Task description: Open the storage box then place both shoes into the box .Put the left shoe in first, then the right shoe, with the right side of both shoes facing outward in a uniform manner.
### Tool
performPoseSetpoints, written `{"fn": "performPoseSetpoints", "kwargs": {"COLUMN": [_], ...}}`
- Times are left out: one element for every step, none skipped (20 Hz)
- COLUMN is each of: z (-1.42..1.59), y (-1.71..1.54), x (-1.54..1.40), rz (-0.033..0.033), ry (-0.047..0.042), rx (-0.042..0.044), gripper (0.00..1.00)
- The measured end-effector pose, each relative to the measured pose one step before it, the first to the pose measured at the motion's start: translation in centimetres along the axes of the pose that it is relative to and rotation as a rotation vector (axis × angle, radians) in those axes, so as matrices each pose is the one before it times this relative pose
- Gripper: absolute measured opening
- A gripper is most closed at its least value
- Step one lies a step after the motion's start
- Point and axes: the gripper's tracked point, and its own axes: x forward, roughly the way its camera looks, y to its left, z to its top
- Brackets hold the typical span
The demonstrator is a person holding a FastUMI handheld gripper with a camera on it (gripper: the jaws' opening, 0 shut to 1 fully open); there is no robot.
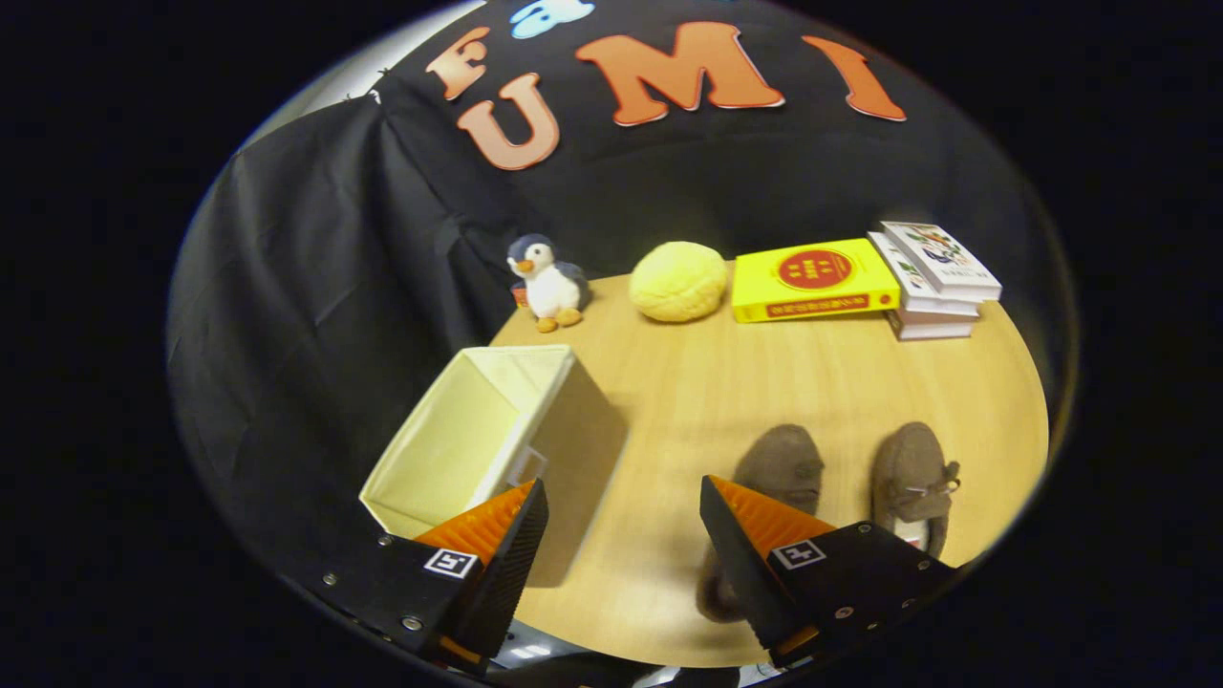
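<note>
A cream fabric storage box (478, 435) stands open-topped on the wooden table (812, 382), just ahead of my left finger (497, 530). Its inside looks bare. Two brown fuzzy shoes lie side by side to its right. The nearer shoe (779, 468) is partly hidden behind my right finger (755, 535). The other shoe (915, 483) lies further right, with a small bow on top. My gripper (623, 502) hovers above the table with its fingers spread wide and nothing between them.
Along the table's far edge stand a penguin plush (547, 282), a yellow knitted ball (678, 281), a yellow book (812, 280) and a small stack of white books (934, 280). Black cloth hangs behind and to the left.
</note>
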Motion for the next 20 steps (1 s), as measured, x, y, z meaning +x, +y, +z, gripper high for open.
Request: {"fn": "performPoseSetpoints", "kwargs": {"z": [-0.683, -0.667, -0.667, -0.813, -0.722, -0.584, -0.604, -0.645, -0.423, -0.212, -0.075, -0.084, -0.061, -0.03, 0.043, -0.088, -0.023, -0.02, 0.072, 0.163], "y": [-1.448, -1.315, -1.162, -1.105, -0.942, -0.788, -0.455, -0.266, -0.492, -0.588, -0.534, -0.505, -0.493, -0.419, -0.207, -0.065, -0.123, -0.214, -0.146, -0.331], "x": [-0.109, -0.073, 0.007, 0.129, 0.244, 0.361, 0.44, 0.589, 0.595, 0.566, 0.636, 0.675, 0.699, 0.616, 0.751, 0.581, 0.621, 0.451, 0.455, 0.408], "rz": [-0.02919, -0.02577, -0.02243, -0.02115, -0.0147, -0.0123, 0.00342, 0.00543, -0.00278, -0.00563, -0.01204, -0.01499, -0.01624, -0.01492, -0.00905, -0.00216, -0.00326, -0.00812, -0.00762, -0.01178], "ry": [0.00775, 0.00727, 0.00939, 0.01075, 0.01, 0.01382, 0.01784, 0.01766, 0.01412, 0.0067, 0.00676, 0.00608, 0.00691, 0.00928, 0.00515, 0.01073, 0.00685, 0.00185, -0.00198, -0.00495], "rx": [-0.00039, -0.00419, -0.00578, -0.0039, -0.00389, 0.00082, 0.00451, 0.00825, 0.00904, 0.00262, -0.00287, -0.00743, -0.01018, -0.00952, -0.00843, -0.00553, -0.00113, 0.00241, 0.00337, 0.00499], "gripper": [0.96, 0.96, 0.96, 0.96, 0.96, 0.95, 0.95, 0.94, 0.89, 0.86, 0.83, 0.82, 0.79, 0.77, 0.74, 0.73, 0.71, 0.69, 0.65, 0.63]}}
